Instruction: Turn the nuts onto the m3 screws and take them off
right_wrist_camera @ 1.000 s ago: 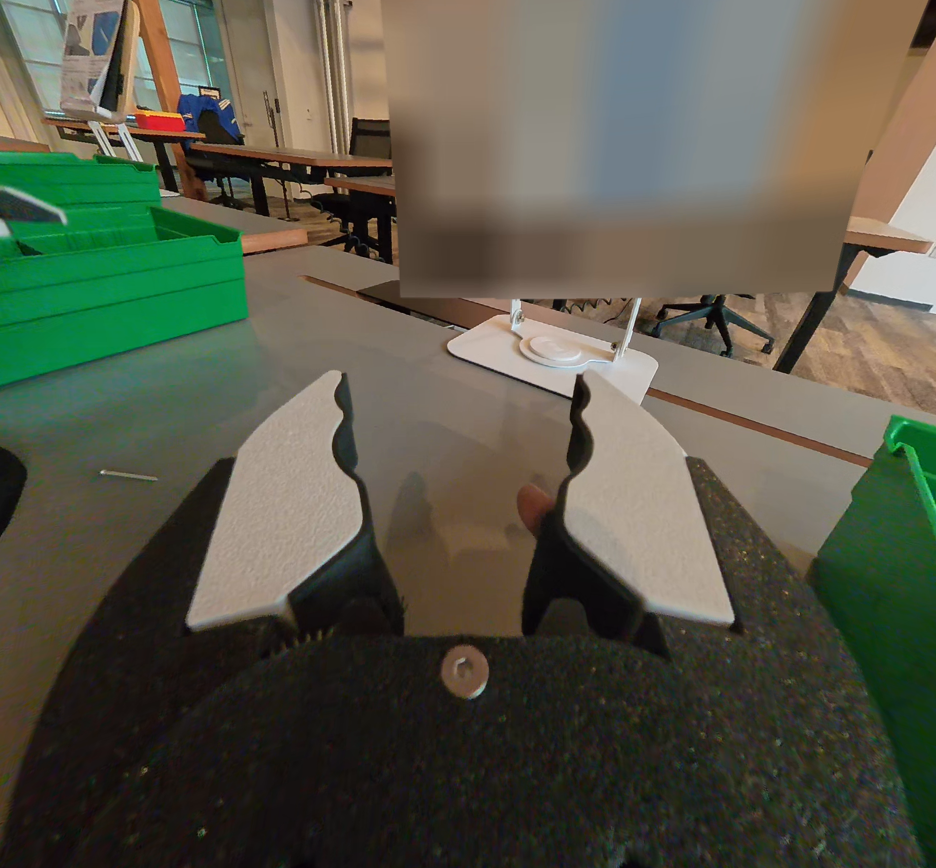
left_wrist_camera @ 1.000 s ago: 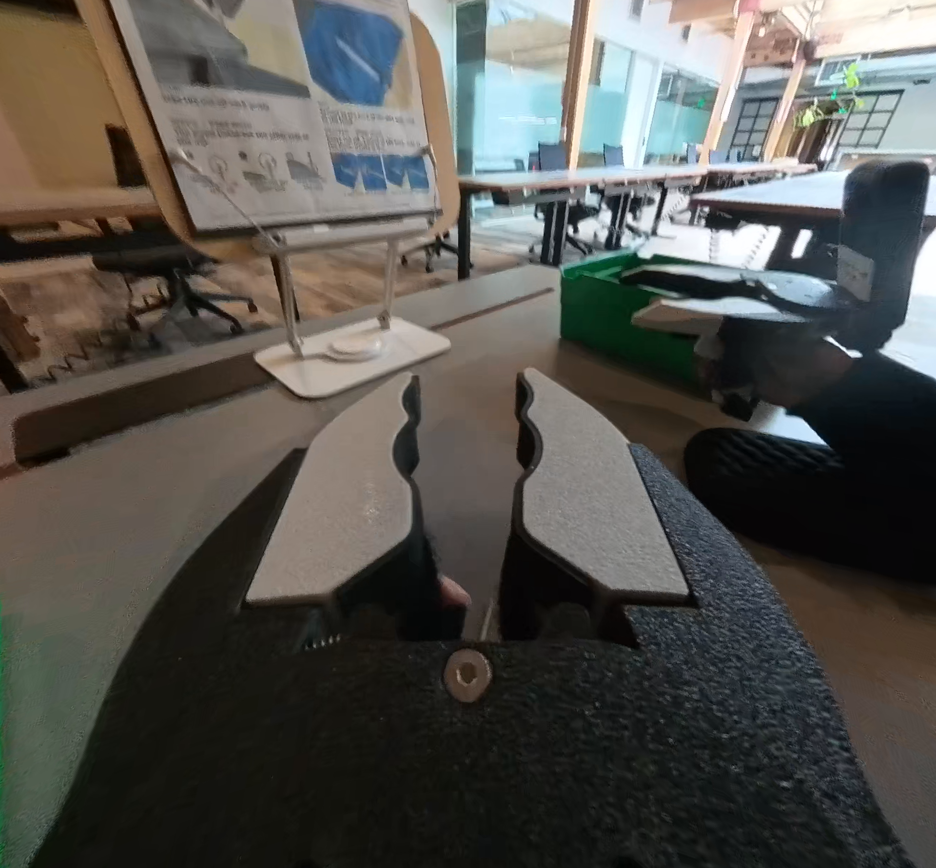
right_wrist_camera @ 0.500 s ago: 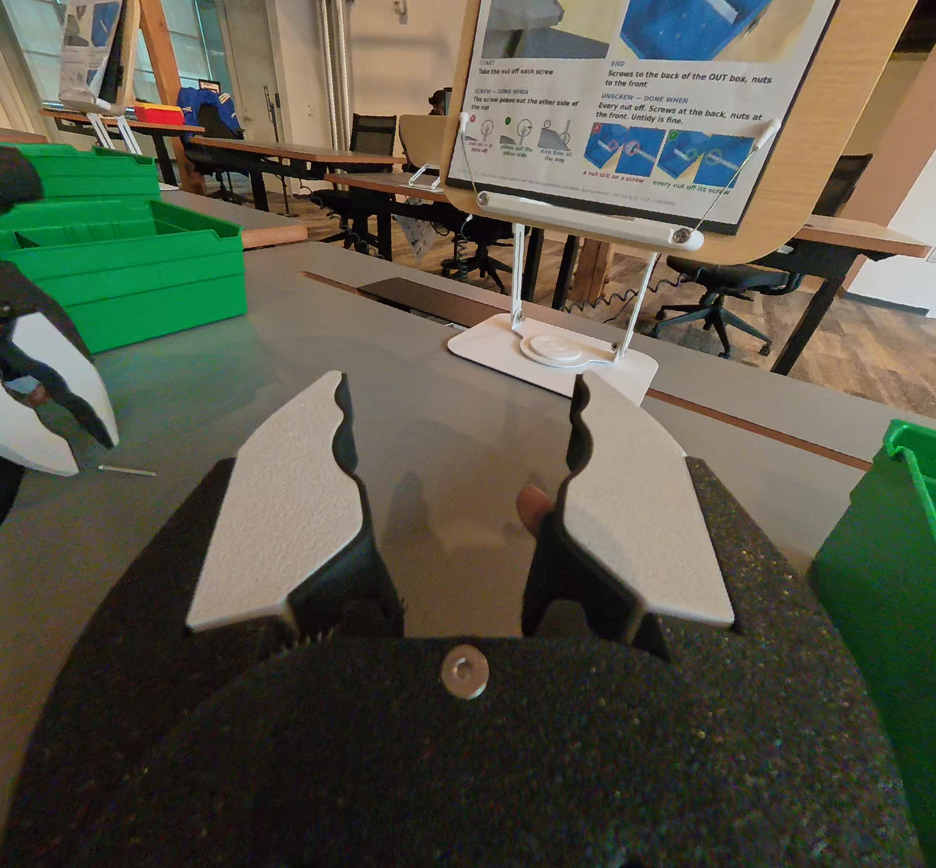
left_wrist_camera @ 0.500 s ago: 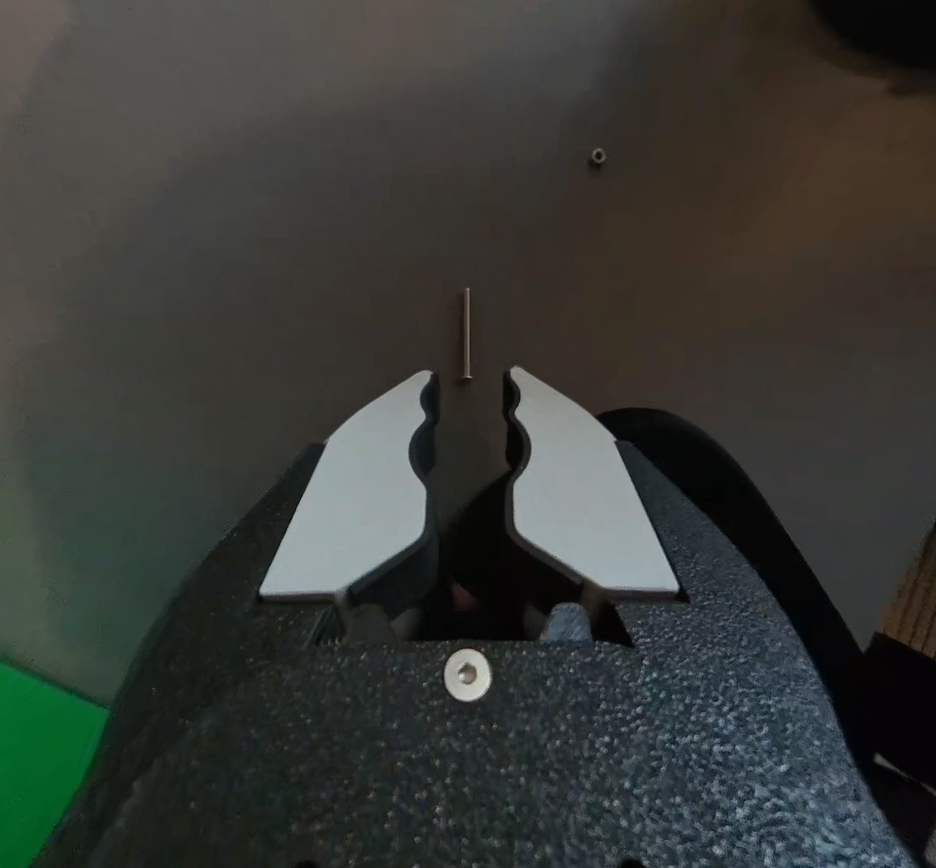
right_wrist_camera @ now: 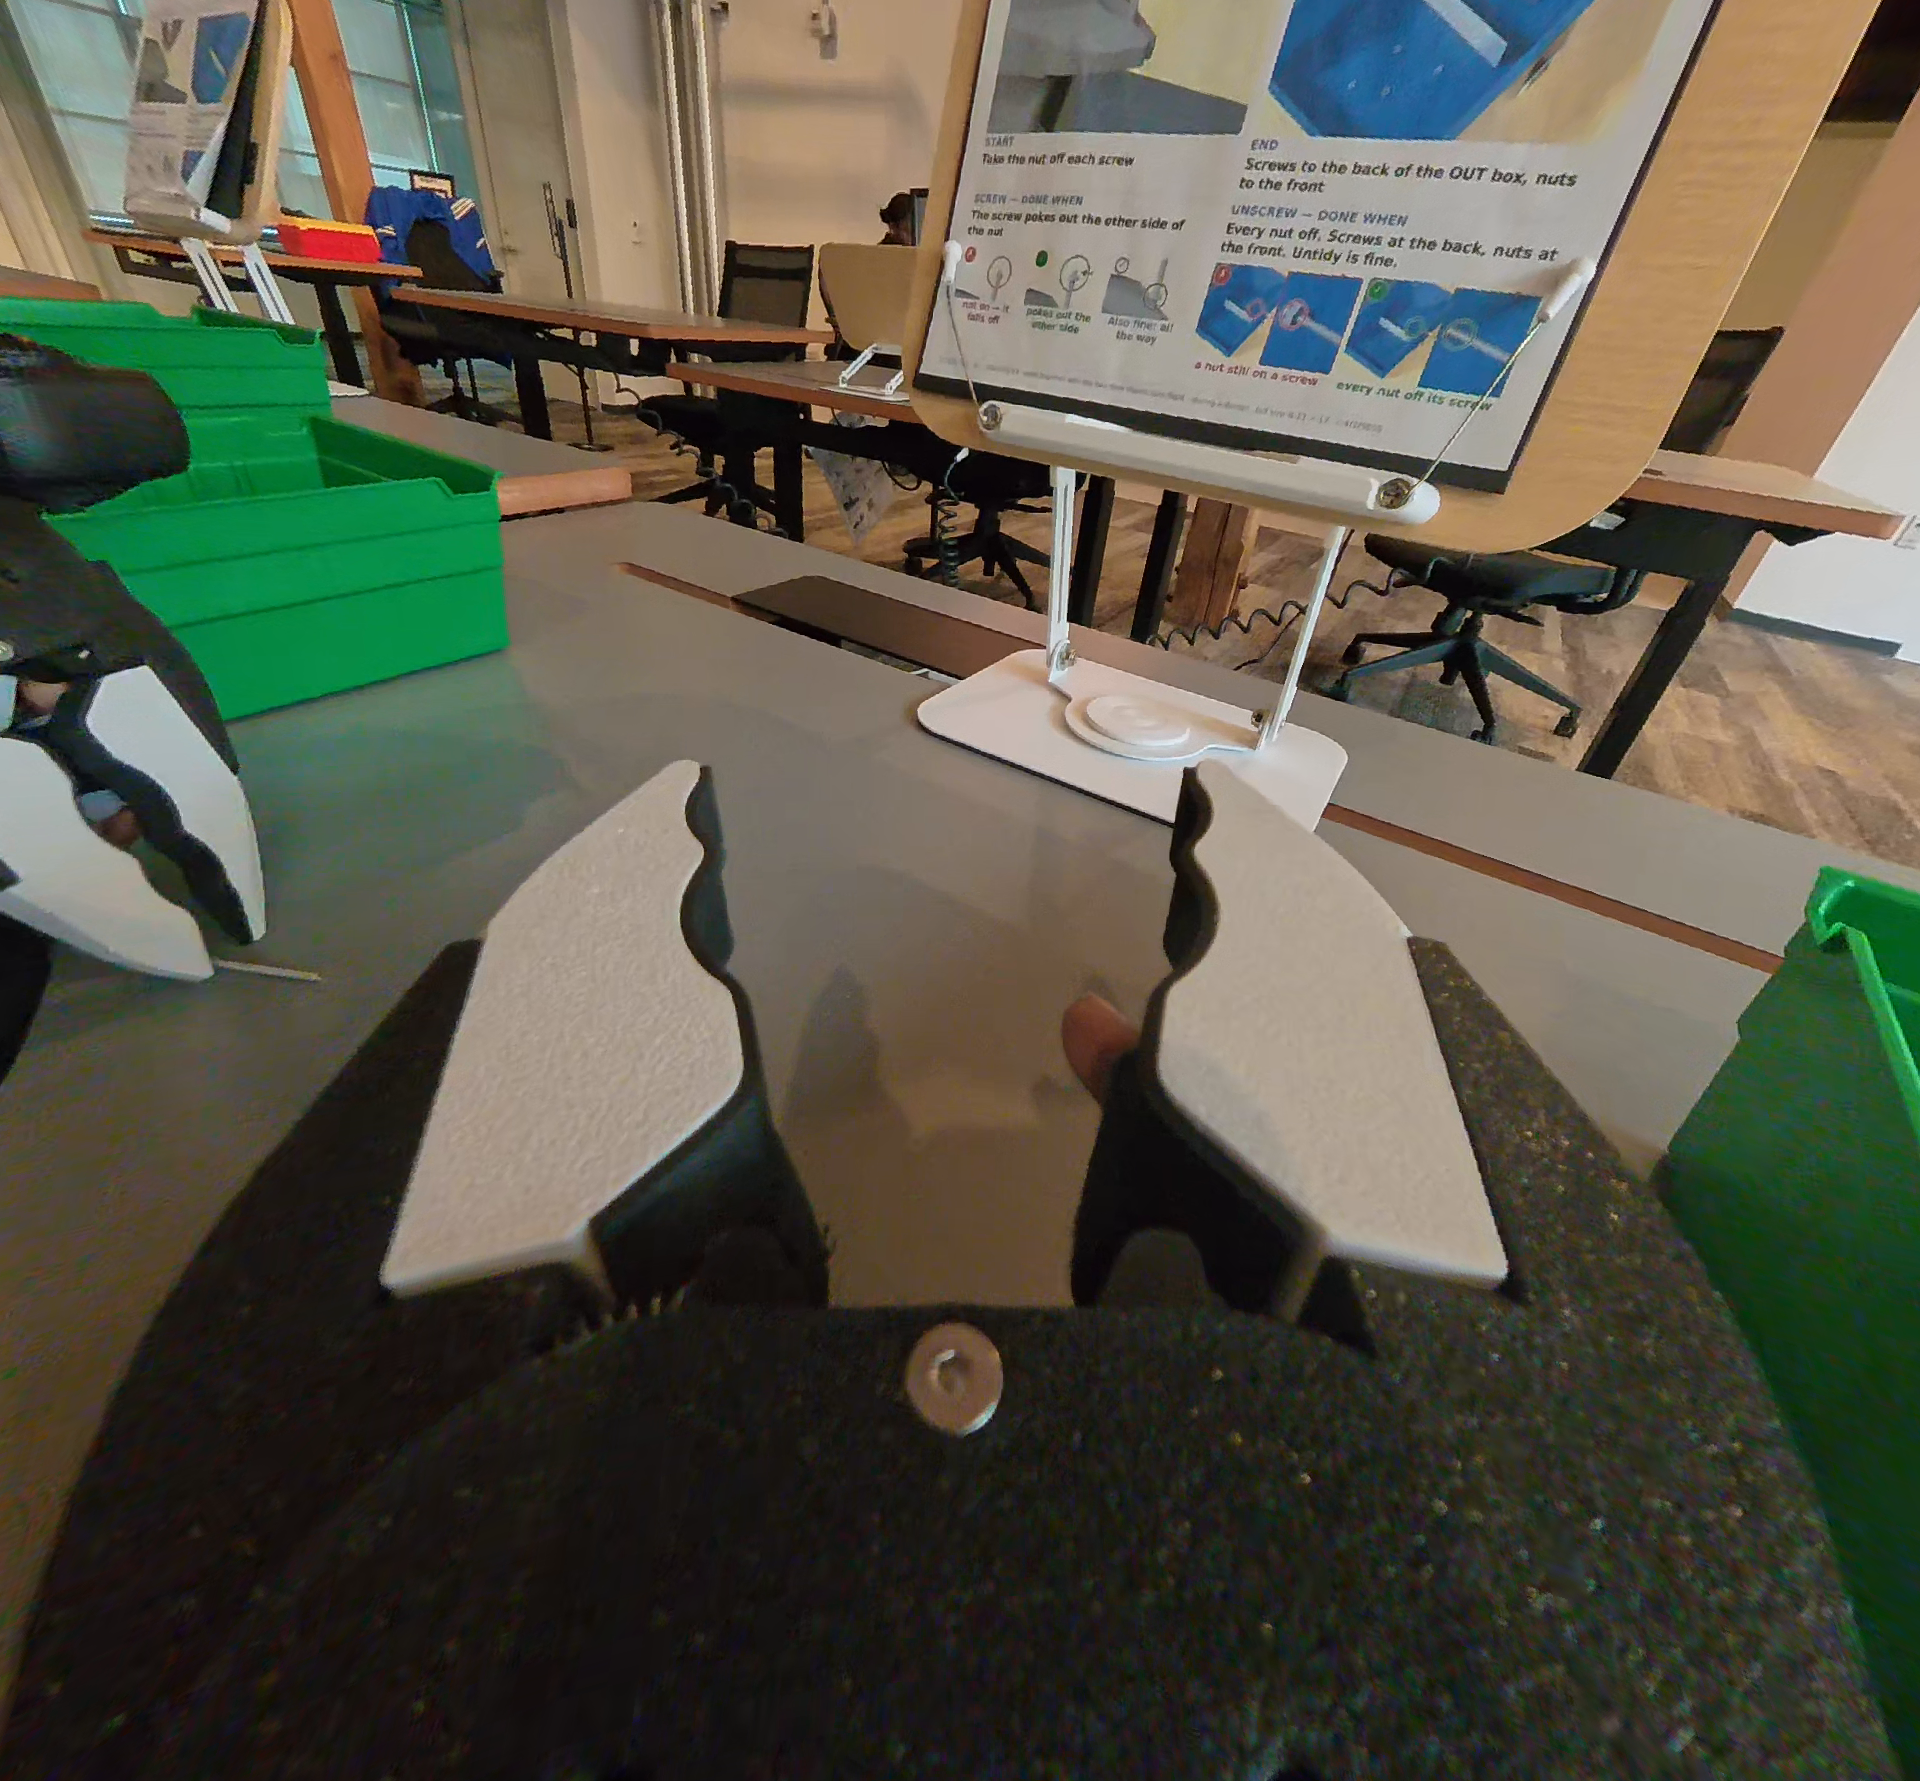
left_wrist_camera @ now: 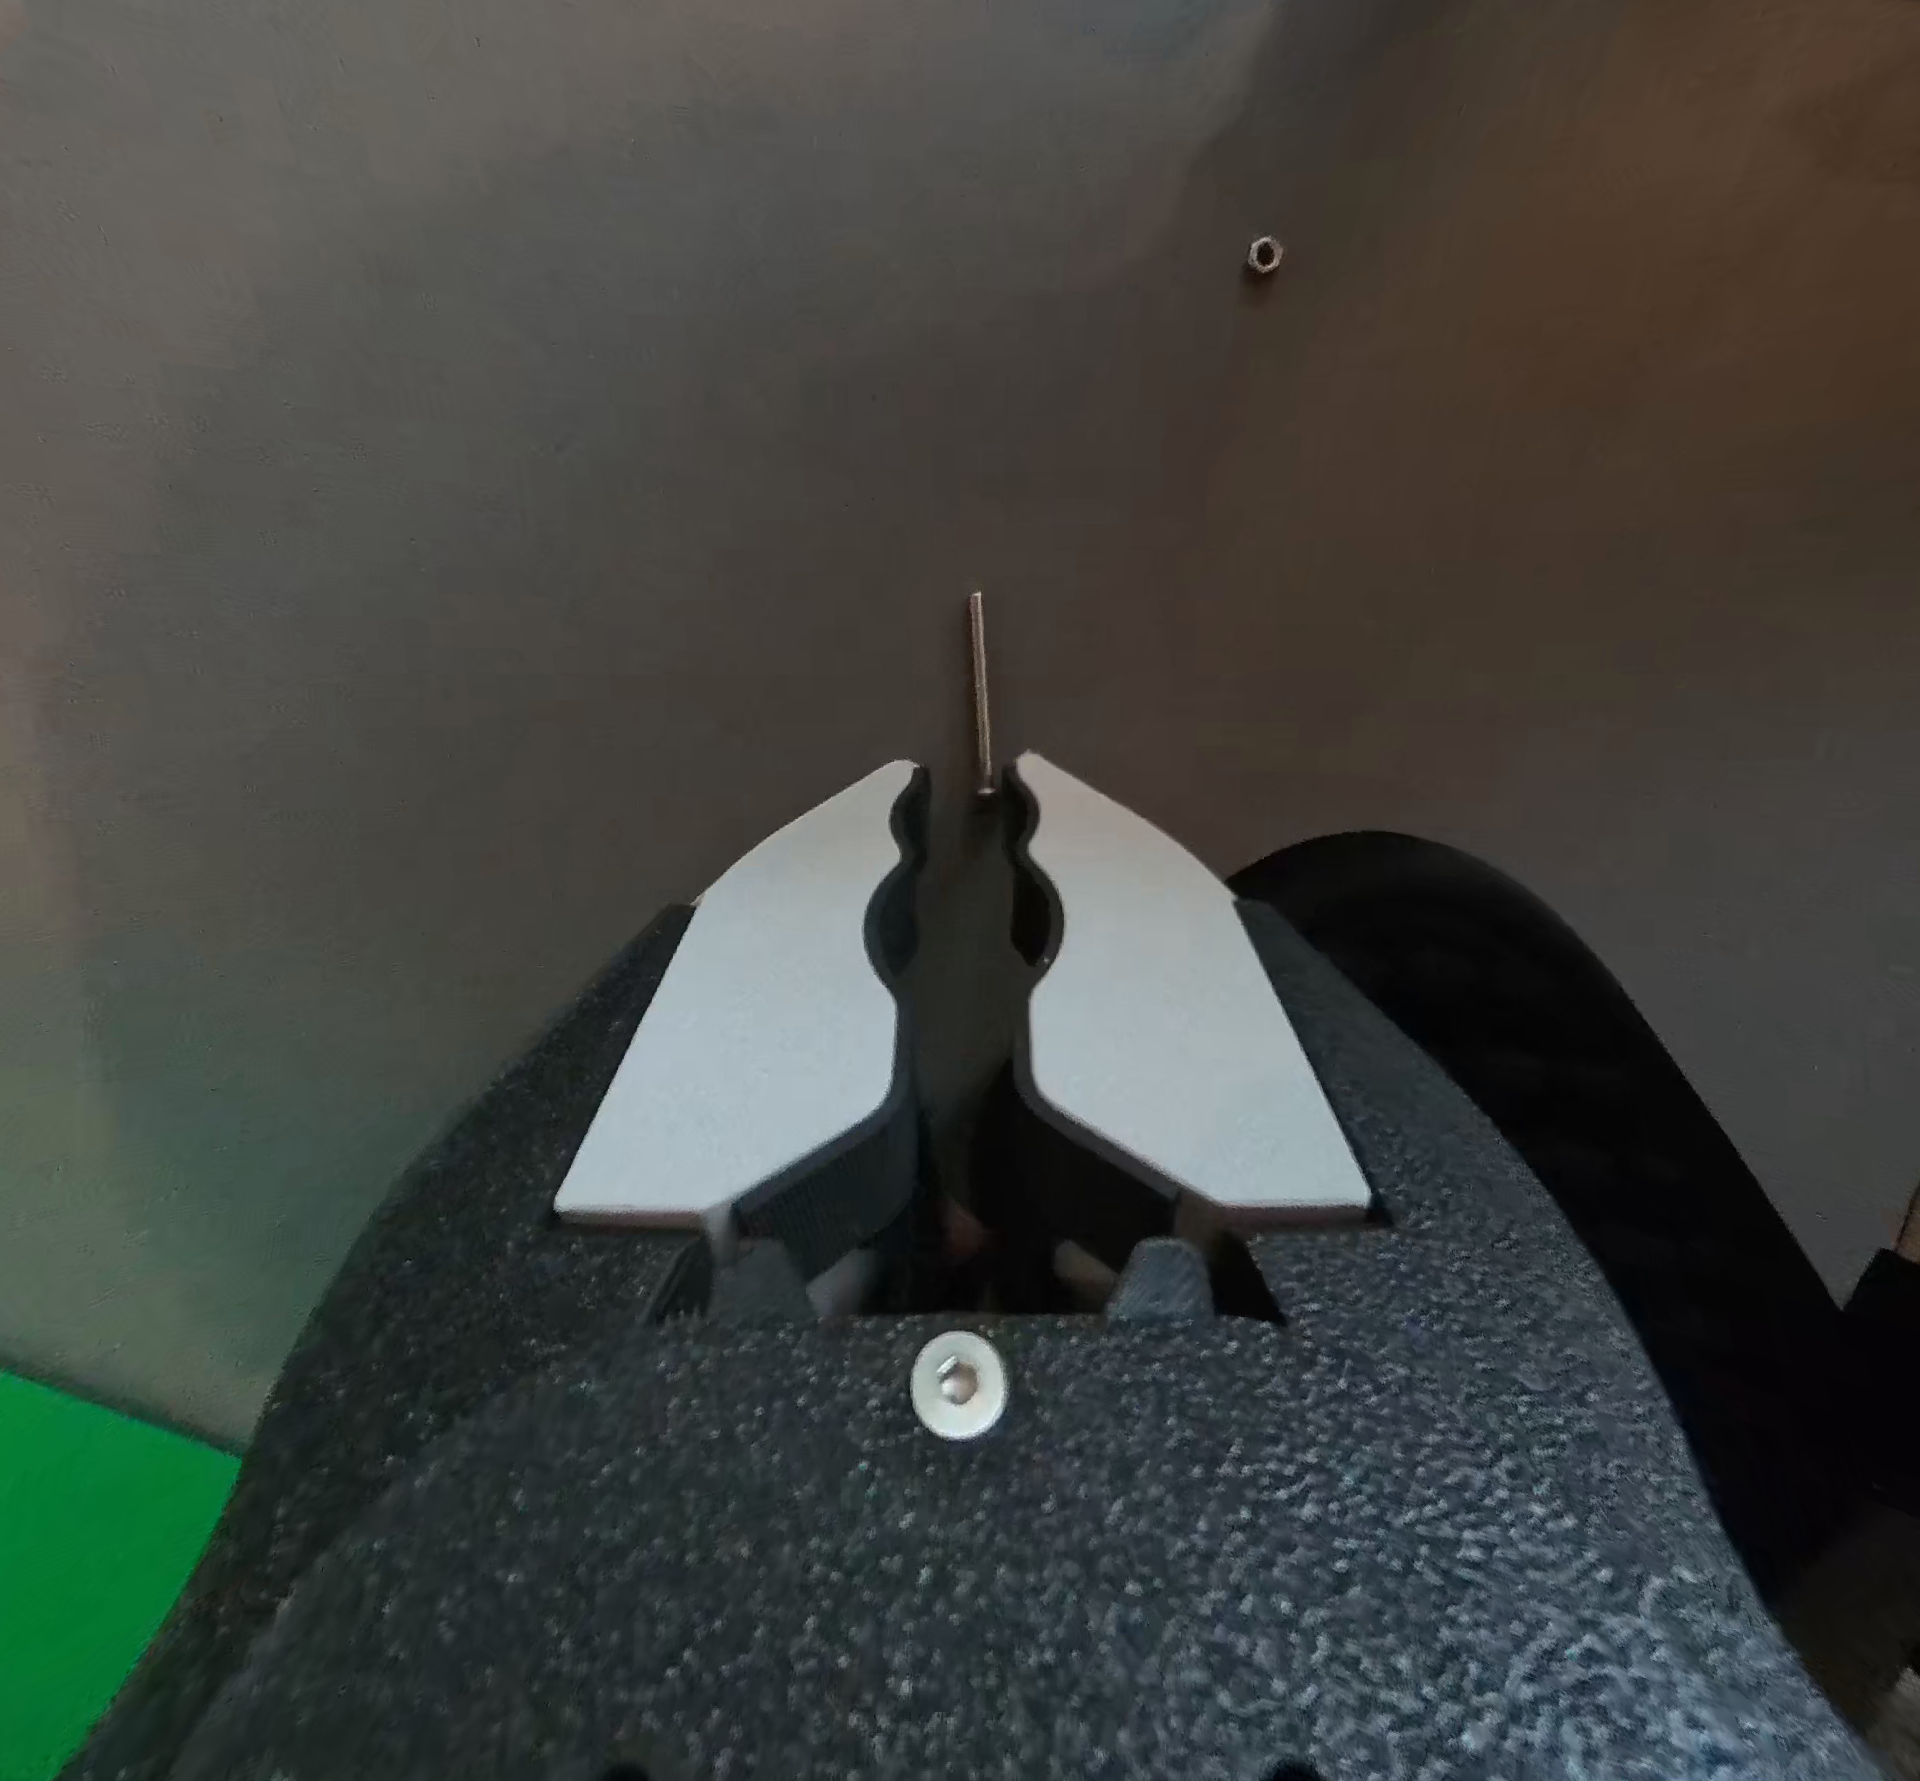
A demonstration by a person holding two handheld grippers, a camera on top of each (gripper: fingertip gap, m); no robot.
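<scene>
- An open office lies behind: wooden posts, long desks and black chairs (right_wrist_camera: 1475, 609) across a plank floor.
- The work surface is a grey table (right_wrist_camera: 623, 796), bare over most of its middle.
- In the left wrist view the left gripper (left_wrist_camera: 964, 781) points straight down at the table, its jaws drawn close with a narrow slot left between them.
- A thin screw (left_wrist_camera: 980, 692) lies flat on the table, running toward 12 o'clock from the slot; its head end sits just between the fingertips, nearer the right-hand pad (left_wrist_camera: 1029, 801). A gap shows on the other side, so the pads do not pinch it.
- A small nut (left_wrist_camera: 1264, 255) lies on the table at about 1 o'clock from the screw, well apart from it.
- A patch of green shows at 7 o'clock in that view.
- The right gripper (right_wrist_camera: 940, 812) hovers low over the table, jaws spread wide with only bare table between them.
- From the right wrist view, the left gripper is at 9 o'clock, tips down by the screw.
- Stacked green bins (right_wrist_camera: 291, 547) stand at 10 o'clock; another green bin (right_wrist_camera: 1829, 1160) at 3 o'clock.
- A white stand (right_wrist_camera: 1132, 734) at 12 o'clock carries a printed sheet (right_wrist_camera: 1299, 152) on a wooden board.
</scene>
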